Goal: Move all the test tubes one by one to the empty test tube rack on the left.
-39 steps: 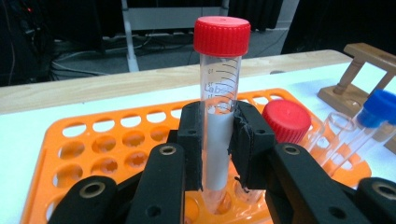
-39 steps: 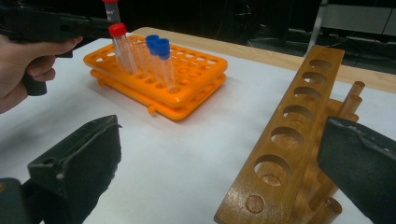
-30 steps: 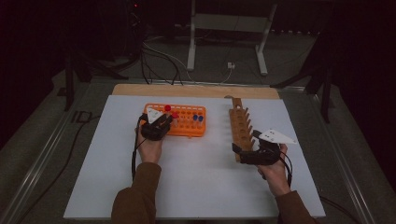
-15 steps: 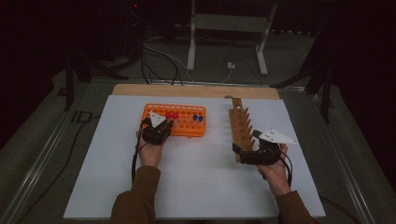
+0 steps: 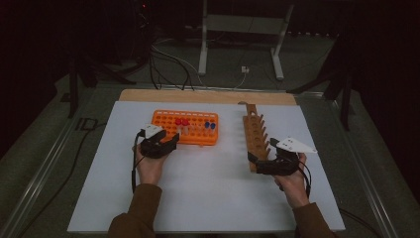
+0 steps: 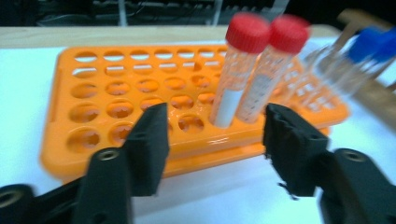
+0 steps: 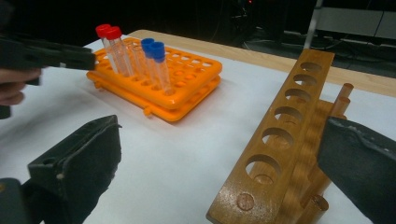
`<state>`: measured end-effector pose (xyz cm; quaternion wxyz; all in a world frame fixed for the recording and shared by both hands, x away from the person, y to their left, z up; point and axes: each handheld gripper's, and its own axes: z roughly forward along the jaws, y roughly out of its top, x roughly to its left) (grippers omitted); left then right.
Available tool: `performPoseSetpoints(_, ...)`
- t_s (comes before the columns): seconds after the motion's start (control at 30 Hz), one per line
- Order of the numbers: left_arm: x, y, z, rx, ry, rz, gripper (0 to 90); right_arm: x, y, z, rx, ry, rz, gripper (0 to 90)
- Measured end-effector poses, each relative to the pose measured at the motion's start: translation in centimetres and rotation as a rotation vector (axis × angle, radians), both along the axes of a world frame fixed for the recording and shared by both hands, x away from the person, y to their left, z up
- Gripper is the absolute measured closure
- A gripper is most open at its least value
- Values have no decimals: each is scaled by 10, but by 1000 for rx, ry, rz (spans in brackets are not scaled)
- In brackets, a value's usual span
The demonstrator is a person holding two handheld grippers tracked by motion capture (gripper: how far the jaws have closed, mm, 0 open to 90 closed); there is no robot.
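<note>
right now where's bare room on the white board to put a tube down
Free: the strip between the orange rack and the wooden rack, and the wide patch between the two hands near the front edge. Crowded: around the left tool at the orange rack, and the right tool at the wooden rack's near end.

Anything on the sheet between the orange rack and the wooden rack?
No: in the high view, only bare white sheet separates the orange rack from the wooden rack; the right gripper view agrees.
</note>
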<state>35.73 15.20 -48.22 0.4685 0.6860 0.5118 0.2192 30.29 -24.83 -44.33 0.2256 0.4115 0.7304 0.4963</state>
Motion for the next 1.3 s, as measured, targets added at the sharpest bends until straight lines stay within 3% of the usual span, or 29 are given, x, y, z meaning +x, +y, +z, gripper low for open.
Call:
performPoseSetpoints(0.07, -9, 7, 8, -36, -20, -14, 348, 0, 0, 0, -2, -4, 1, 1)
performPoseSetpoints(0.13, -19, 14, 16, -45, -40, -27, 288, -1, 0, 1, -3, -6, 0, 1)
performPoseSetpoints(0.3, -44, 29, 37, -36, -87, -61, 142, -2, -3, 2, 4, -6, -2, 1)
performPoseSetpoints(0.47, -67, 42, 47, -16, -129, -65, 15, -4, -7, 1, 9, -10, -4, 1)
performPoseSetpoints(0.77, -100, 63, 42, 16, -188, -28, 4, -11, -15, 0, 21, -18, -1, 1)
performPoseSetpoints(0.9, -113, 70, 38, 34, -245, 6, 4, -15, -19, -1, 38, -28, -4, 1)
performPoseSetpoints(1.3, -124, 82, 32, 20, -265, 57, 4, -28, -29, -9, 63, -61, -7, 1)
